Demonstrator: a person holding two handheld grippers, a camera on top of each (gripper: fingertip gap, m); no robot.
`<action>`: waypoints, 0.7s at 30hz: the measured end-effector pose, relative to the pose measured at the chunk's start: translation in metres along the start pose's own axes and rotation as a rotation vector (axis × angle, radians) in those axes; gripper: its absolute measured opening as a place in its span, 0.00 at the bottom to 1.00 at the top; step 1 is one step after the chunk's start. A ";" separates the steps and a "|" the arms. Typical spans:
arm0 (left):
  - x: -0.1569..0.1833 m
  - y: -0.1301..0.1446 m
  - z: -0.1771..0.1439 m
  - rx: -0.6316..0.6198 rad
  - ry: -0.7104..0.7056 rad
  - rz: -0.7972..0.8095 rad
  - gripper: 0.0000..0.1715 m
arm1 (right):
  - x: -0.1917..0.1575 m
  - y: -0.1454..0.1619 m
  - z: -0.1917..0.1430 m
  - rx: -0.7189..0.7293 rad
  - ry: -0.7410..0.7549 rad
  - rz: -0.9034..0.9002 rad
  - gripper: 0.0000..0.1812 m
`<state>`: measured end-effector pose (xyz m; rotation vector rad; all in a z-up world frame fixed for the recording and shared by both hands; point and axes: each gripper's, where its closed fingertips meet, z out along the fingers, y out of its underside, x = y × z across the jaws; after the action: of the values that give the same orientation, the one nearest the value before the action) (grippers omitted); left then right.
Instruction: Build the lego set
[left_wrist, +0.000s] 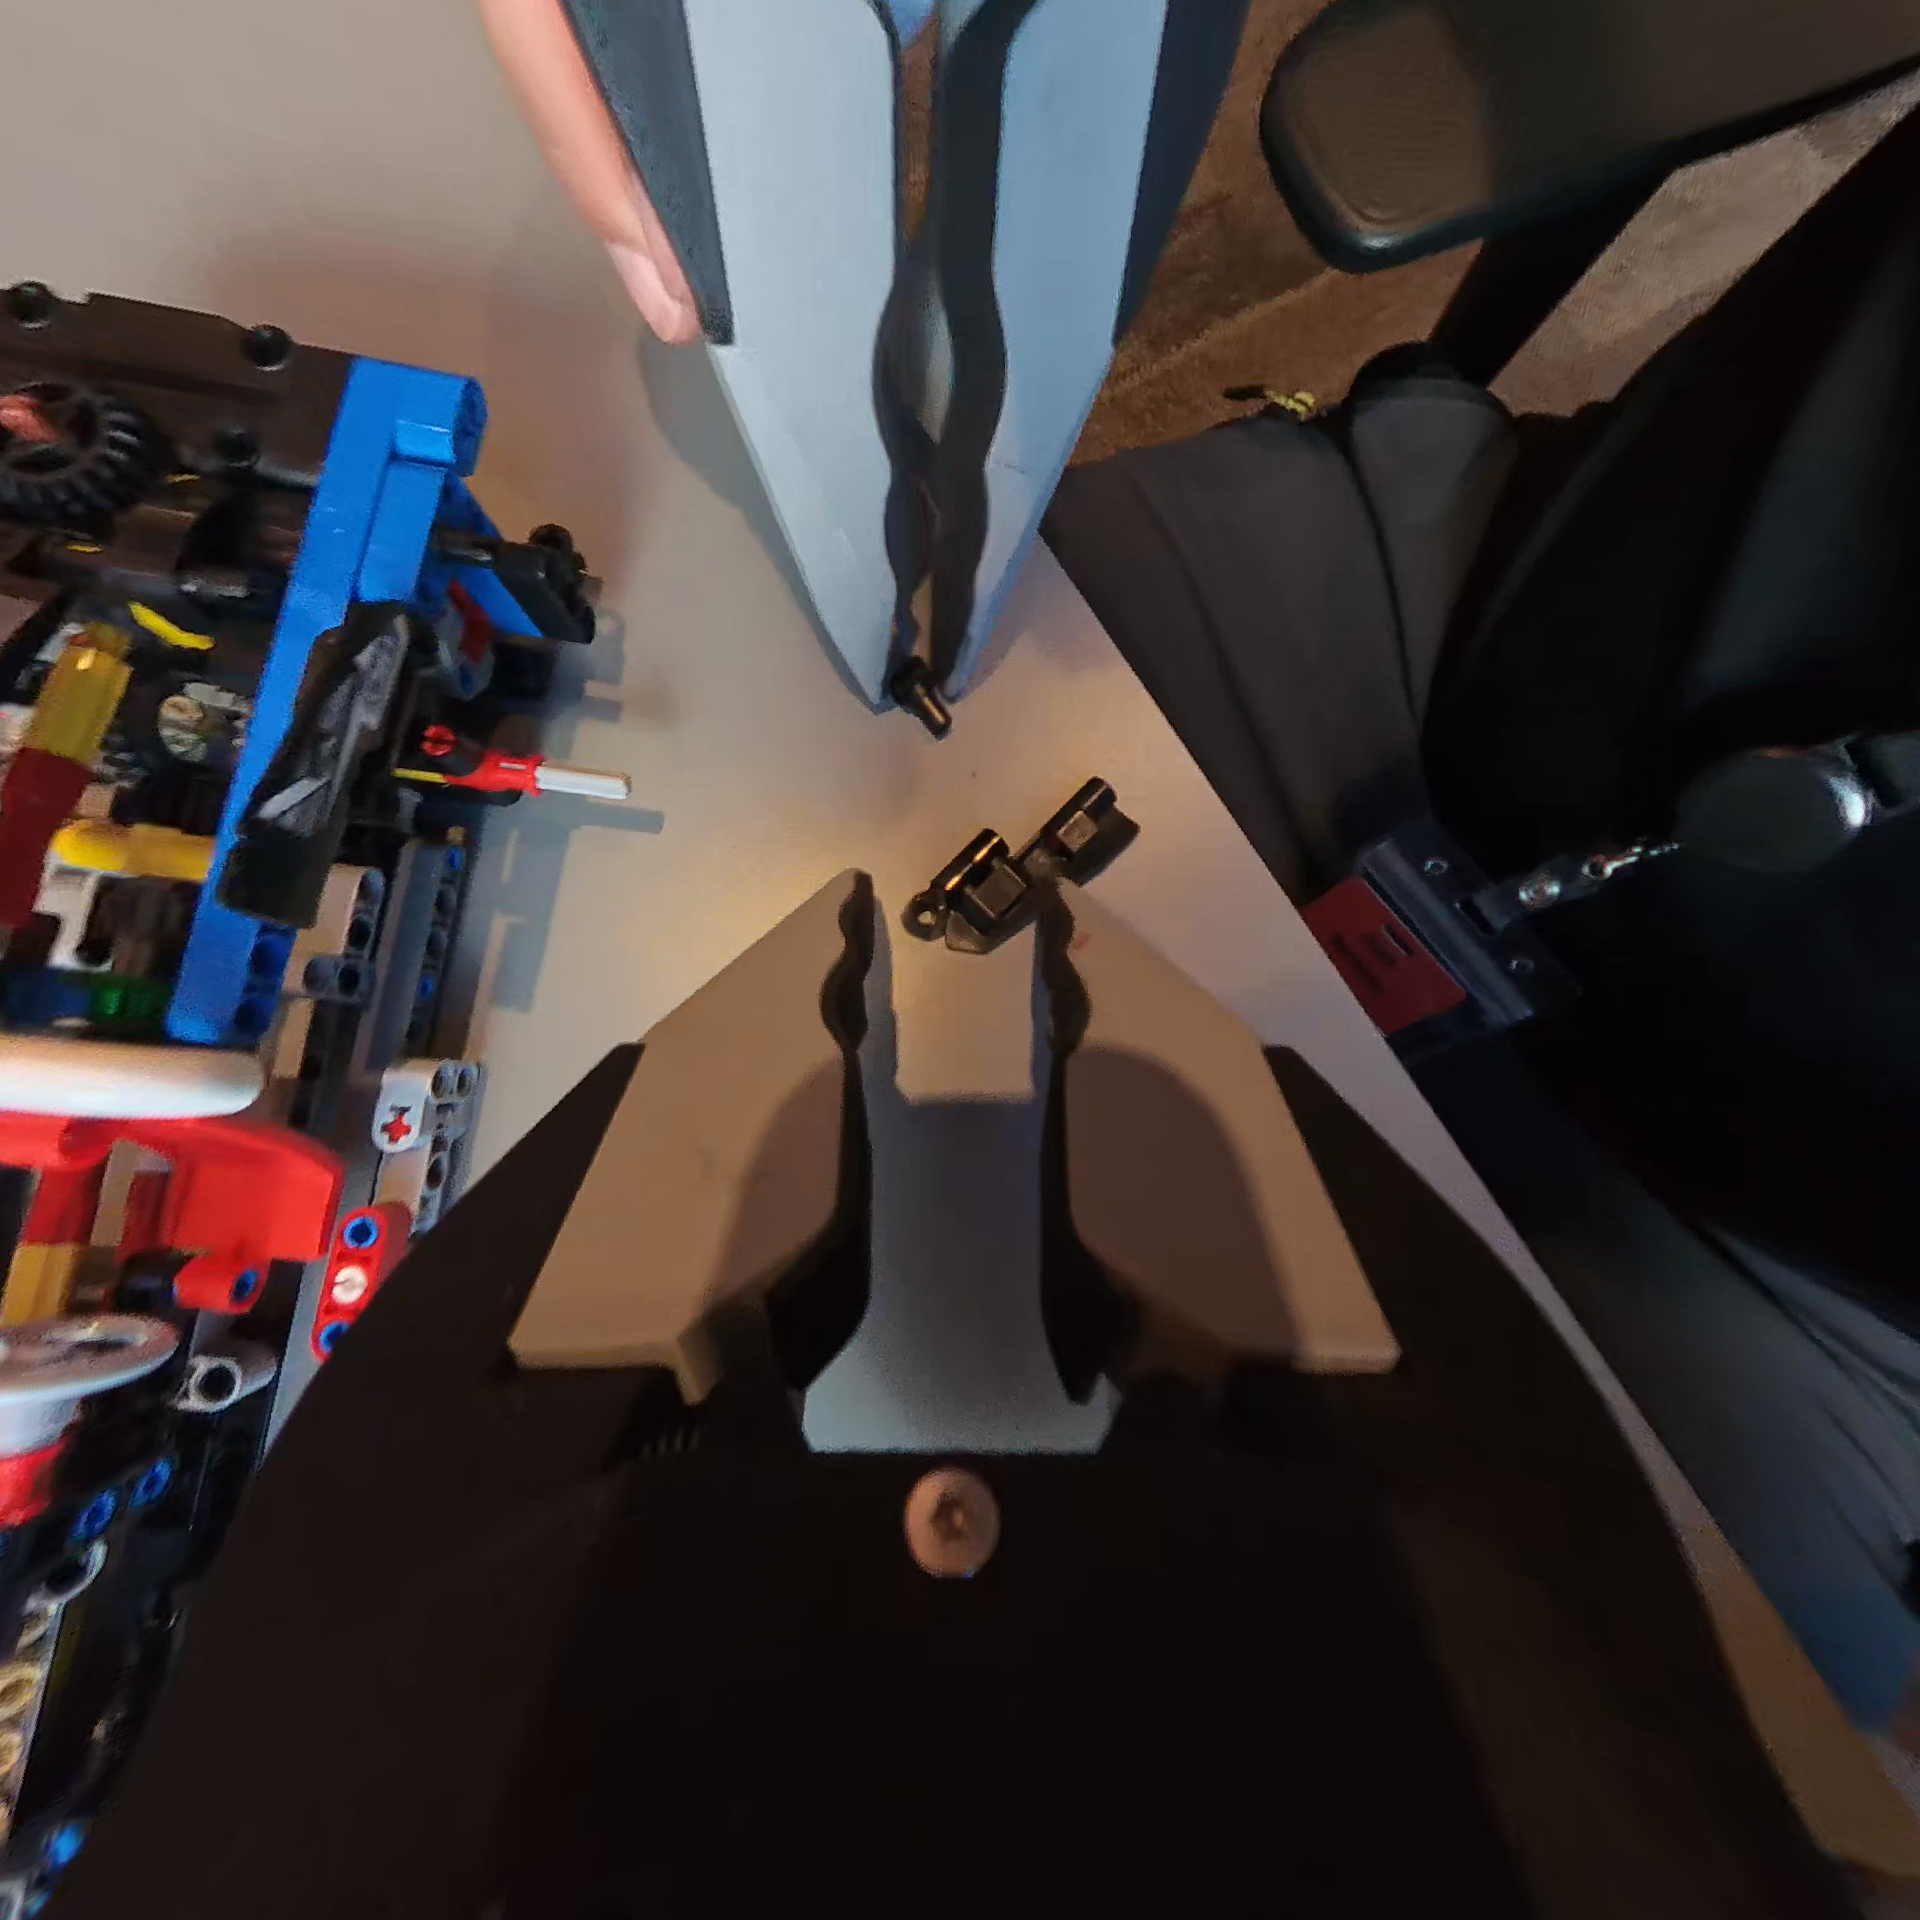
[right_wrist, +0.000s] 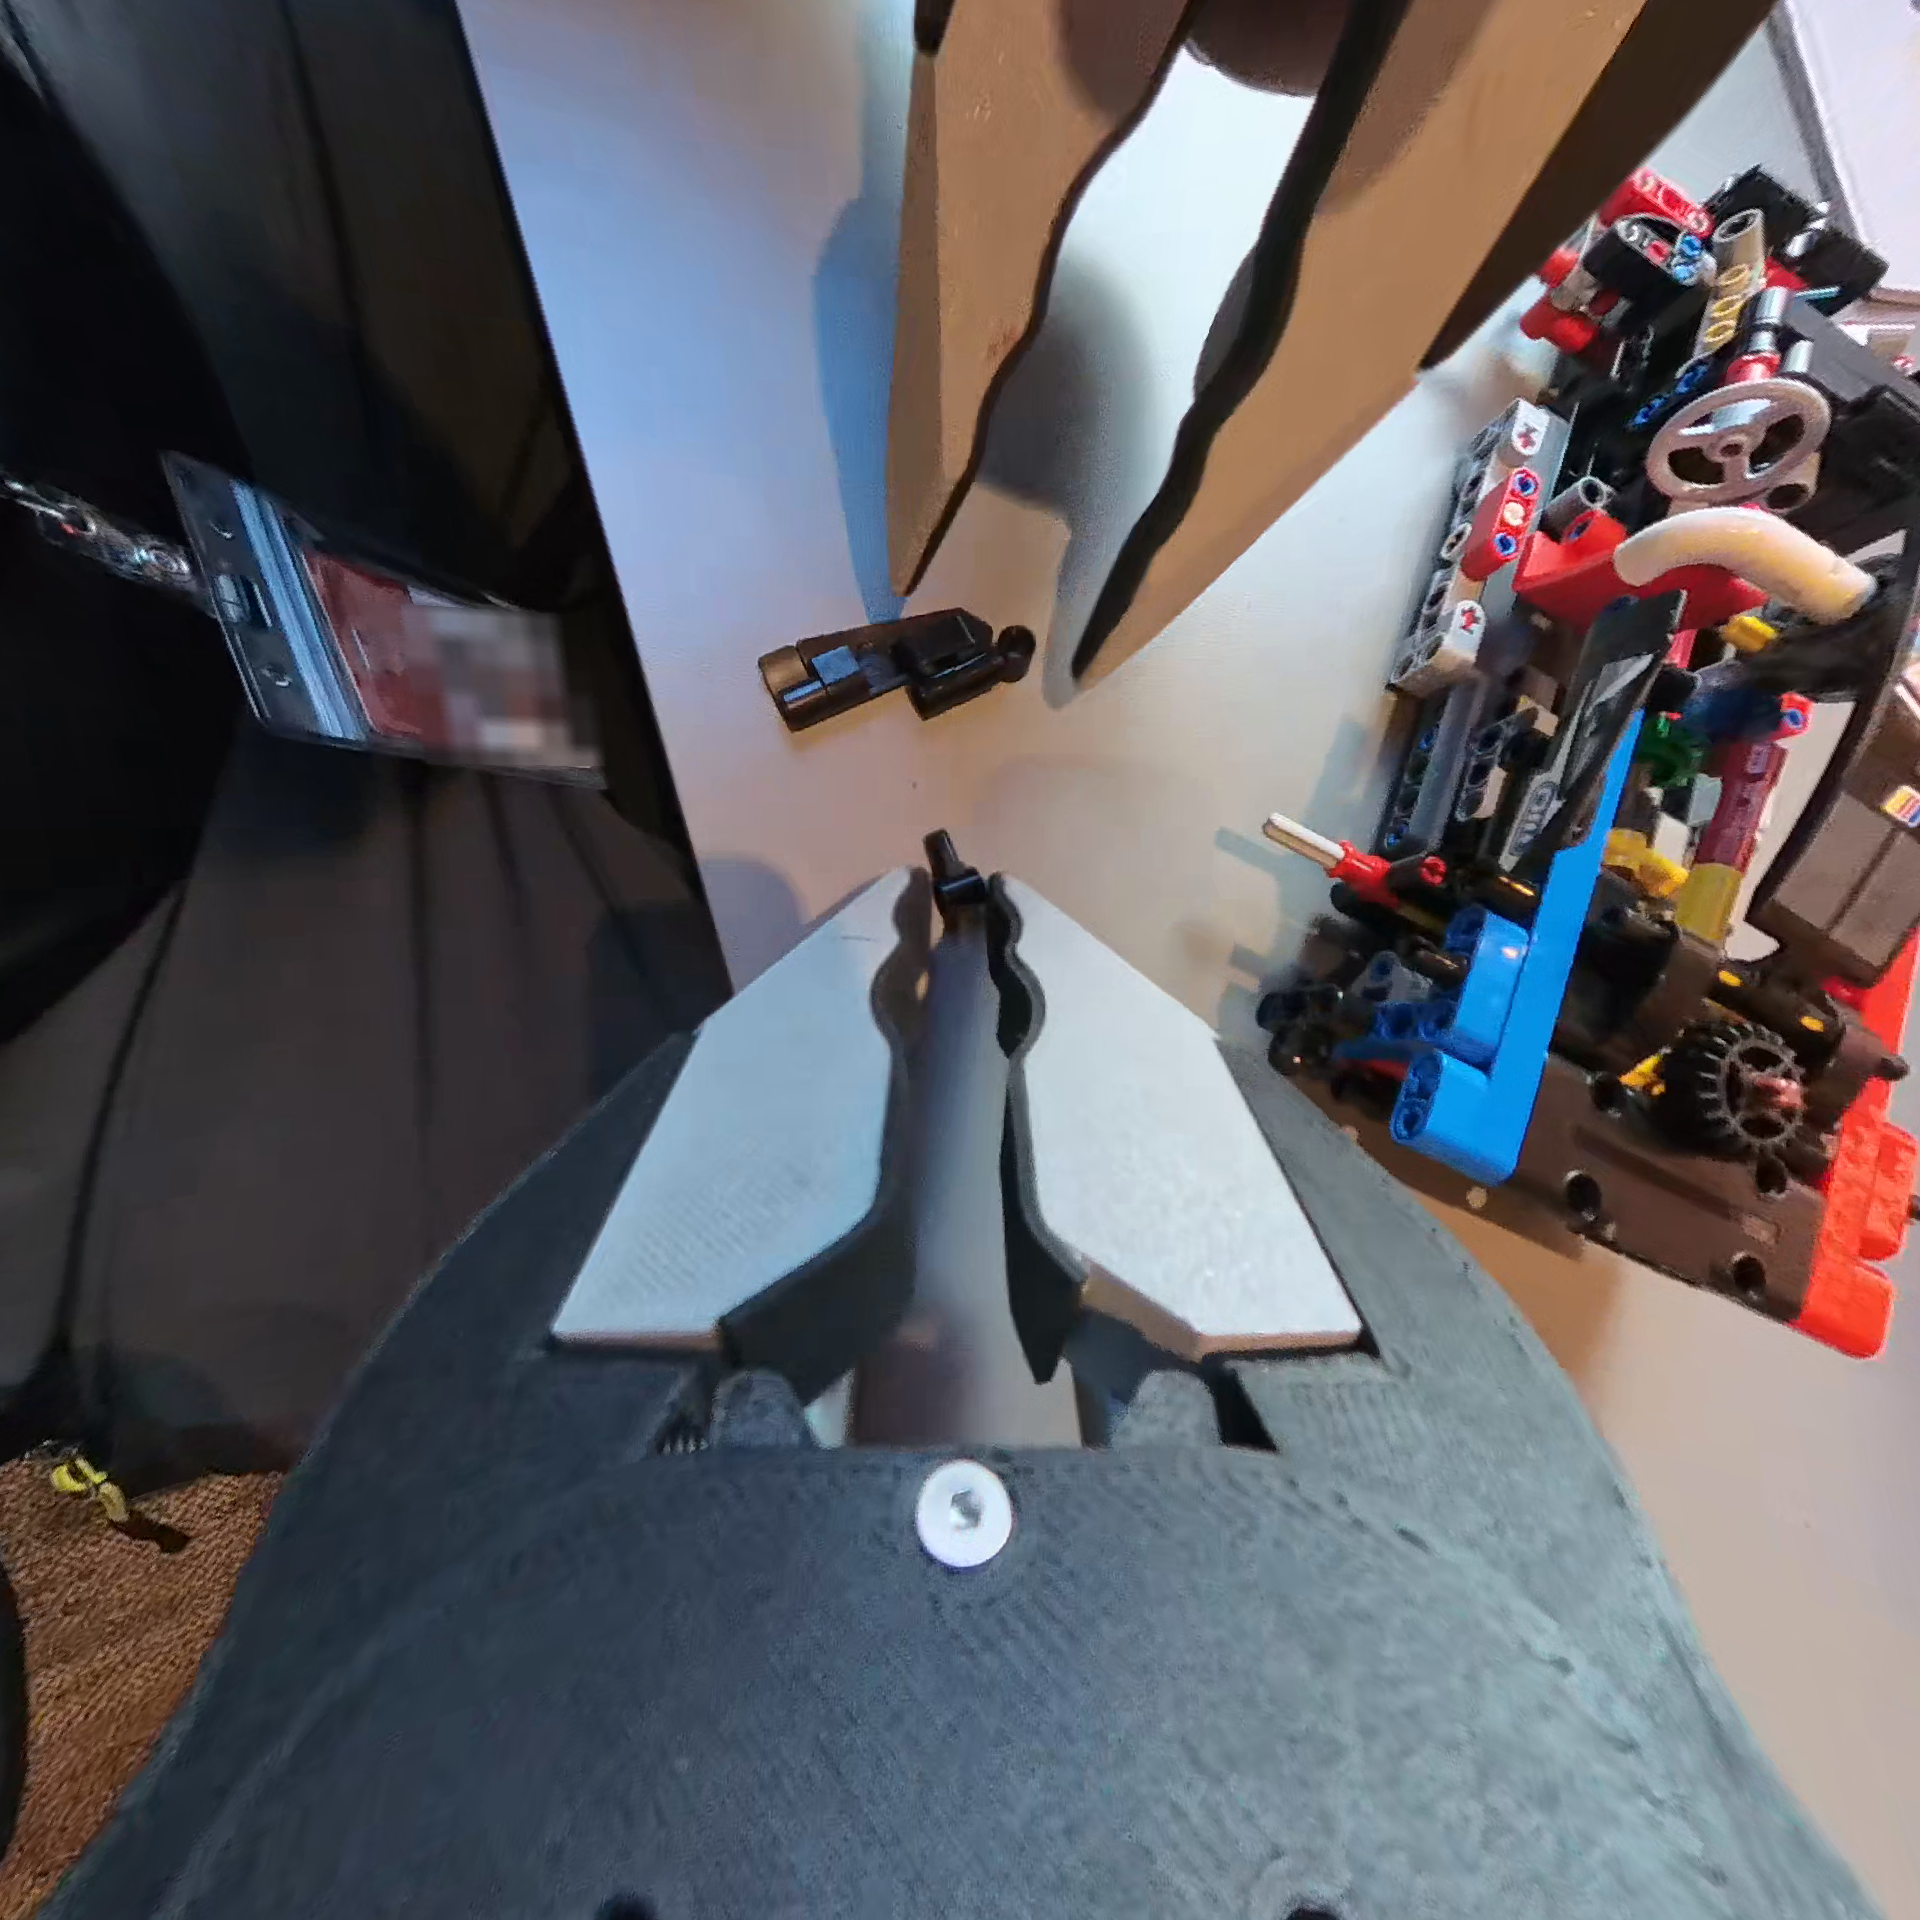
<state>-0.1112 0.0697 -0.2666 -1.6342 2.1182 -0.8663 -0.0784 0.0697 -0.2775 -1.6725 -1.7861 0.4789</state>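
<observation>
A small black lego assembly (left_wrist: 1013, 868) lies on the white table just ahead of my left gripper (left_wrist: 956, 909), whose jaws are open with the piece near the right fingertip. It also shows in the right wrist view (right_wrist: 894, 665). My right gripper (right_wrist: 956, 883) is shut on a small black pin (right_wrist: 951, 873), held above the table. In the left wrist view the right gripper (left_wrist: 920, 691) comes in from the top with the pin (left_wrist: 923, 701) at its tips. The partly built lego vehicle (left_wrist: 208, 779) stands at the left, with a blue beam, red parts and black gear; it also shows in the right wrist view (right_wrist: 1621, 831).
The table edge (left_wrist: 1247, 831) runs diagonally at the right; beyond it are a person's dark clothes and a hanging badge (right_wrist: 395, 634). A chair armrest (left_wrist: 1382, 135) and brown carpet (right_wrist: 104, 1610) lie past the edge. A finger (left_wrist: 582, 156) rests on the right gripper. Spacing between my two grippers at the tips: around 4 cm.
</observation>
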 end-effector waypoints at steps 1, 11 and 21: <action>0.001 0.002 0.004 -0.019 0.007 0.008 0.16 | 0.000 0.000 0.000 -0.001 -0.004 0.002 0.04; 0.003 -0.001 0.013 -0.018 0.028 0.060 0.18 | -0.009 0.002 -0.019 0.029 0.146 0.378 0.03; 0.002 0.007 0.003 -0.043 -0.166 0.101 0.18 | -0.035 -0.015 -0.041 0.381 0.073 0.918 0.02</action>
<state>-0.1151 0.0677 -0.2730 -1.5473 2.0966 -0.6355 -0.0632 0.0268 -0.2448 -2.0981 -0.7084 1.0466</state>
